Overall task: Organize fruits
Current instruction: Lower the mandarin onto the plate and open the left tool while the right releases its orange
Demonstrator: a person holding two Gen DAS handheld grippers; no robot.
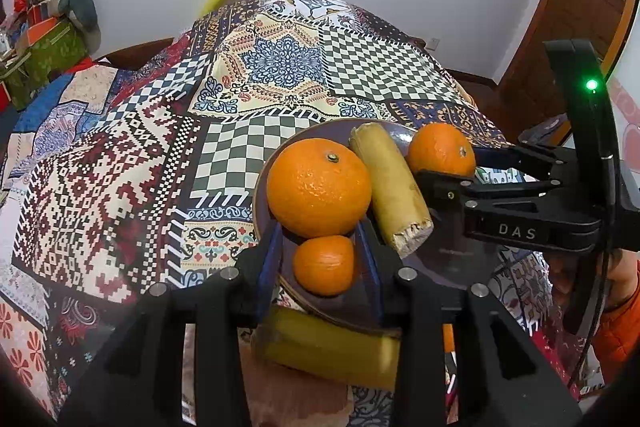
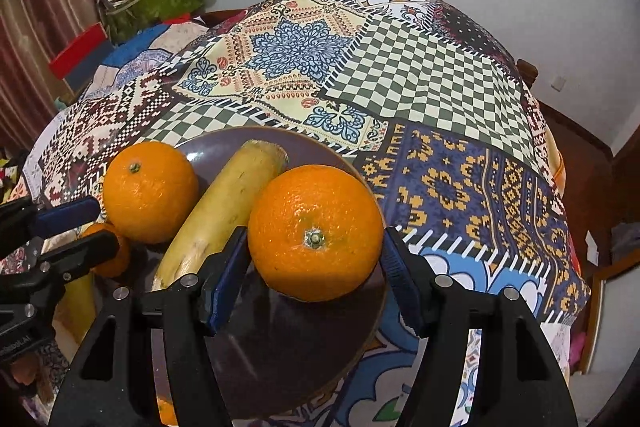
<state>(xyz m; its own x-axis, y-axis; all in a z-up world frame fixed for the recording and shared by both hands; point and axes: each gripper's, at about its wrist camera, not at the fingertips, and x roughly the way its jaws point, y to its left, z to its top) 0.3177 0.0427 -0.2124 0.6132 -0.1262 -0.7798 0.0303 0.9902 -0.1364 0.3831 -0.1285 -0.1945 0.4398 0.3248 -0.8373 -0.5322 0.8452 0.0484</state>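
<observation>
banana piece (image 2: pixel 224 211) lies lengthwise across the plate (image 2: pixel 280 347), torn end toward both grippers, whose jaws gape.

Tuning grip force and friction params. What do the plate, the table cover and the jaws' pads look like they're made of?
Plate: likely glazed ceramic, dark purple-brown, with soft sheen and a lighter rim edge; could be melamine.
Table cover: printed patchwork fabric or coated cloth, matte, draped over the edges.
Pads: blue ribbed rubber or soft plastic on black, matte, rigid-looking jaws, plastic or metal unclear.
</observation>
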